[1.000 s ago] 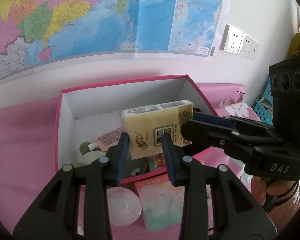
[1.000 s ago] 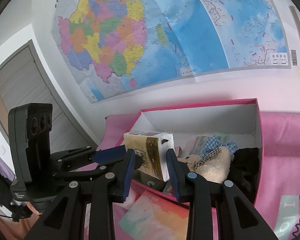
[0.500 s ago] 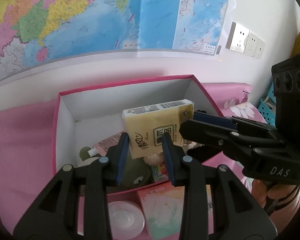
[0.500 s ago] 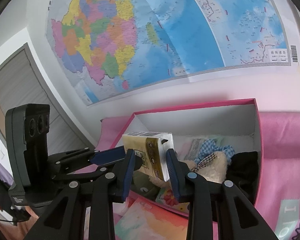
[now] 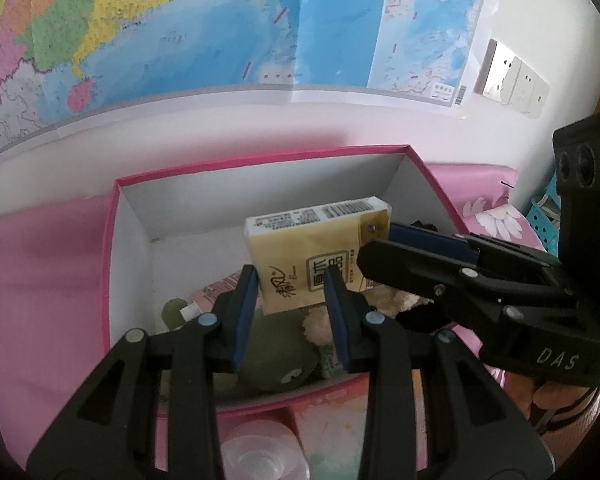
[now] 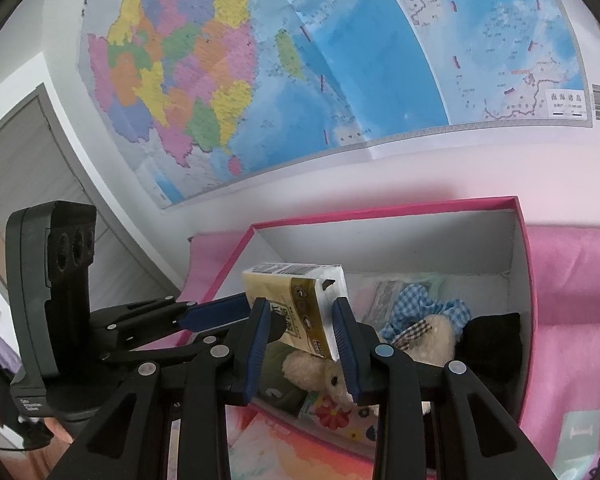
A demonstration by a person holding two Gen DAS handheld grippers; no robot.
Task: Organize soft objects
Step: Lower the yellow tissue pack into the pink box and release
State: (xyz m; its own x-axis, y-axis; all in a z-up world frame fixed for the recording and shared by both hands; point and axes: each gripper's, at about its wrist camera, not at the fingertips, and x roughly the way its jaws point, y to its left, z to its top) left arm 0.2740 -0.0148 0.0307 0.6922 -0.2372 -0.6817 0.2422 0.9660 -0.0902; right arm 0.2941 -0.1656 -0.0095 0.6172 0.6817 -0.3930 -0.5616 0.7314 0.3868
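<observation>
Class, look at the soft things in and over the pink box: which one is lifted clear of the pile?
The yellow tissue pack, held between both grippers' fingers above the box; the cream plush toy and green plush lie inside.

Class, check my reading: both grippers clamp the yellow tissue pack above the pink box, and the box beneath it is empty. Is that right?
Not quite. Both the left gripper and right gripper do clamp the tissue pack above the pink box, but the box is not empty: the right wrist view shows a cream plush toy, blue checked cloth and a black item inside.
</observation>
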